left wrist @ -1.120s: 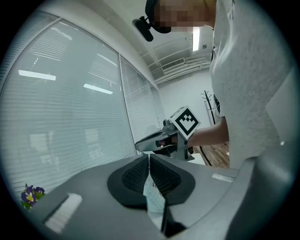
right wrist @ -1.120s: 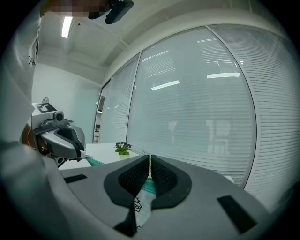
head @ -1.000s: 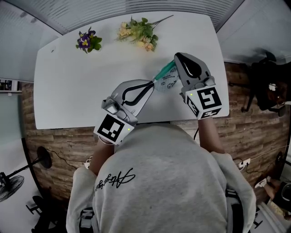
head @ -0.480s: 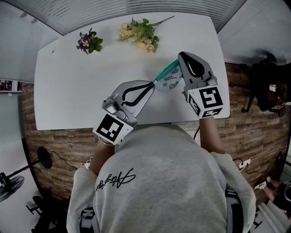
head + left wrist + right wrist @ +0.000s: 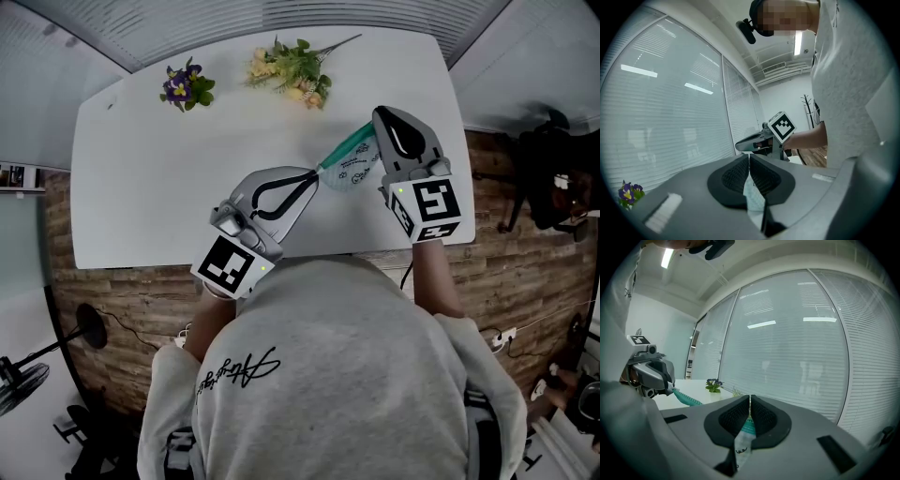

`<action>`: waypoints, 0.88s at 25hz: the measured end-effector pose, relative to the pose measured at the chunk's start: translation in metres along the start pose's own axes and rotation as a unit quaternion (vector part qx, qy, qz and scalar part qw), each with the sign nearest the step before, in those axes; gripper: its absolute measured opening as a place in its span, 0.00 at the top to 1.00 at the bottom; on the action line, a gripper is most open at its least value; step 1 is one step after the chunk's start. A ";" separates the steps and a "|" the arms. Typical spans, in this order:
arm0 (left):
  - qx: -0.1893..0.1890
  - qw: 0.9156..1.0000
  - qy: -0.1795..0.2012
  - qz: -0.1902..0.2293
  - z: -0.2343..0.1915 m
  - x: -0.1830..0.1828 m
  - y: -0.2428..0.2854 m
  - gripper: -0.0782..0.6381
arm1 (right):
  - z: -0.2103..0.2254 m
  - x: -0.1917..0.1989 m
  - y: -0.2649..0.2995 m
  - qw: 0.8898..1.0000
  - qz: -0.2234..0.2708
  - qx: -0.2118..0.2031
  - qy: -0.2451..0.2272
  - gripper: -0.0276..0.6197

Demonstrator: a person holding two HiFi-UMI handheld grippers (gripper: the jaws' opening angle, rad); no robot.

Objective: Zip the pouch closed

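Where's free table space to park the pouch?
Free: the wide left half of the table, below the purple flowers and left of the left tongs. Smaller gap between the yellow bouquet and the pouch. Crowded: front right, where the right tongs and the left both pinch the pouch.

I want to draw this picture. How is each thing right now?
pouch: pulled taut between both grippers; zip open or closed, can't tell.
left gripper: jaws shut on one pouch end.
right gripper: jaws shut on the other end.
purple flowers: lying on table.
yellow flowers: lying on table.
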State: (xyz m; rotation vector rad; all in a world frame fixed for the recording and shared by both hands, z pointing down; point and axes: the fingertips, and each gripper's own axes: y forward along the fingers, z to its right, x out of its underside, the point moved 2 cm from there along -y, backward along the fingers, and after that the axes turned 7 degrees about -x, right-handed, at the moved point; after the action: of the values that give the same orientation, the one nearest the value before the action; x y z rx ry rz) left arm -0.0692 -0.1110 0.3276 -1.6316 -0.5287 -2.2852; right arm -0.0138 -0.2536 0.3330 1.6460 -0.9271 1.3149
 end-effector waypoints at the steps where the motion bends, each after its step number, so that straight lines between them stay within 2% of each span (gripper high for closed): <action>1: 0.001 1.000 0.002 0.000 0.000 0.000 0.000 0.88 | 0.000 0.000 0.000 1.000 0.000 0.000 0.000 0.94; 14: 0.008 1.000 0.004 -0.002 -0.004 0.003 -0.006 0.88 | 0.001 0.002 0.002 1.000 -0.012 0.009 -0.016 0.94; 22: 0.011 1.000 0.003 0.005 -0.010 0.003 -0.010 0.88 | 0.010 0.005 -0.001 0.999 -0.023 0.031 -0.020 0.94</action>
State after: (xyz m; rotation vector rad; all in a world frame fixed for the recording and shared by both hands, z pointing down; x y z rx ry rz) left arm -0.0834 -0.1063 0.3258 -1.6133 -0.5421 -2.2689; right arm -0.0077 -0.2626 0.3363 1.7372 -0.8744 1.2958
